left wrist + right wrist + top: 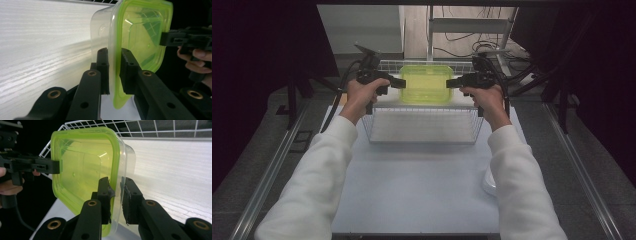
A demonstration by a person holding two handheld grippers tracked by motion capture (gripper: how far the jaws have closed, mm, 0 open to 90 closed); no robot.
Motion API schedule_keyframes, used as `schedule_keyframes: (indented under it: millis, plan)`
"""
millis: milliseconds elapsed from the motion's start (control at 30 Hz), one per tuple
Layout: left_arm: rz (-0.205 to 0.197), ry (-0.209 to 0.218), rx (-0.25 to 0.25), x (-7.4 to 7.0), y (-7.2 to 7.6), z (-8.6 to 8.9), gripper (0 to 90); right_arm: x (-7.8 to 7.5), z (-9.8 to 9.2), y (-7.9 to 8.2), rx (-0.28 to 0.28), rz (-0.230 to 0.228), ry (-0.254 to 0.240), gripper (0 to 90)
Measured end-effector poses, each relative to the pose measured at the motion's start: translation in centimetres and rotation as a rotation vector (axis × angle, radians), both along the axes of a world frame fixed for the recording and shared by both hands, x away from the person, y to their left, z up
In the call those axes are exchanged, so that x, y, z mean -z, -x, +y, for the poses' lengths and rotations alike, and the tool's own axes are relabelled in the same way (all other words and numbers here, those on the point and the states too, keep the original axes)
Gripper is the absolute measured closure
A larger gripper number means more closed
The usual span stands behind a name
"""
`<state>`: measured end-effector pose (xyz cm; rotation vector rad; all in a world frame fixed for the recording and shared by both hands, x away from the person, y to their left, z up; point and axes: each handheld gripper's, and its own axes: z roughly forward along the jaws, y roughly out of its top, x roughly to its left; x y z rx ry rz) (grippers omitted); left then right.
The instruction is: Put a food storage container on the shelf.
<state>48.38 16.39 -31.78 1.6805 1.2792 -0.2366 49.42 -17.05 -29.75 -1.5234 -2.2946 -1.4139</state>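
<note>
Both hands are carrying the lidded container (426,84) over the wire basket (424,132) on the desk (412,190). The left gripper (400,83) is pinching its left rim, jaws nearly closed on the green lid edge; the right gripper (452,83) is clamping the opposite rim likewise. The container is looking empty, the basket too. Next, I'd judge, comes lowering it level between the basket walls.

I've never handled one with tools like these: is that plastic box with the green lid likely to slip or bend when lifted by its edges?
The plastic box looks empty and see-through, so probably light. Its green lid rim is thin and glossy, so it may flex or slip. The left gripper and right gripper pinch opposite edges, which should keep it level.
</note>
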Motion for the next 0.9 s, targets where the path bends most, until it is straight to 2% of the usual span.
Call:
schedule_keyframes:
  millis: [67,133,200,233,300,433,533,567,667,700,767,833,900]
  plan:
    - [0.029,0.037,-0.015,0.3,-0.6,0.3,78.3,0.6,-0.2,-0.6,0.013,0.029,-0.044,75.4]
    - [0.051,0.056,-0.031,0.5,-1.1,0.5,78.0,1.0,-0.2,-1.2,0.023,0.046,-0.070,73.6]
    - [0.065,0.074,-0.043,0.8,-1.5,0.6,77.7,1.1,-0.2,-1.4,0.028,0.046,-0.073,72.9]
    - [0.073,0.083,-0.050,0.9,-1.7,0.6,76.8,1.4,-0.2,-1.7,0.044,0.052,-0.091,72.1]
    - [0.079,0.101,-0.065,1.3,-2.1,0.6,75.6,1.6,-0.2,-1.9,0.054,0.055,-0.099,71.7]
    - [0.075,0.104,-0.070,1.6,-2.3,0.6,74.4,2.2,-0.2,-2.2,0.077,0.051,-0.127,70.4]
    - [0.053,0.085,-0.066,1.7,-2.2,0.5,71.3,2.3,-0.2,-2.2,0.083,0.043,-0.132,68.2]
    - [0.047,0.077,-0.066,1.7,-2.2,0.4,68.7,2.3,-0.1,-2.1,0.084,0.036,-0.119,64.2]
    - [-0.022,0.039,-0.116,1.4,-1.7,0.0,55.2,2.3,0.0,-2.0,0.097,0.008,-0.090,52.4]
    - [-0.037,0.040,-0.122,1.3,-1.5,0.0,50.6,2.2,0.1,-1.9,0.103,-0.005,-0.079,49.7]
    - [-0.066,0.060,-0.132,0.9,-1.2,0.0,42.5,1.9,0.2,-1.6,0.109,-0.023,-0.087,43.8]
    - [-0.102,0.057,-0.156,0.4,-0.8,0.1,37.6,1.6,0.2,-1.3,0.119,-0.047,-0.093,39.7]
    - [-0.119,0.051,-0.155,0.1,-0.5,0.4,34.5,1.1,0.4,-0.9,0.140,-0.090,-0.066,35.8]
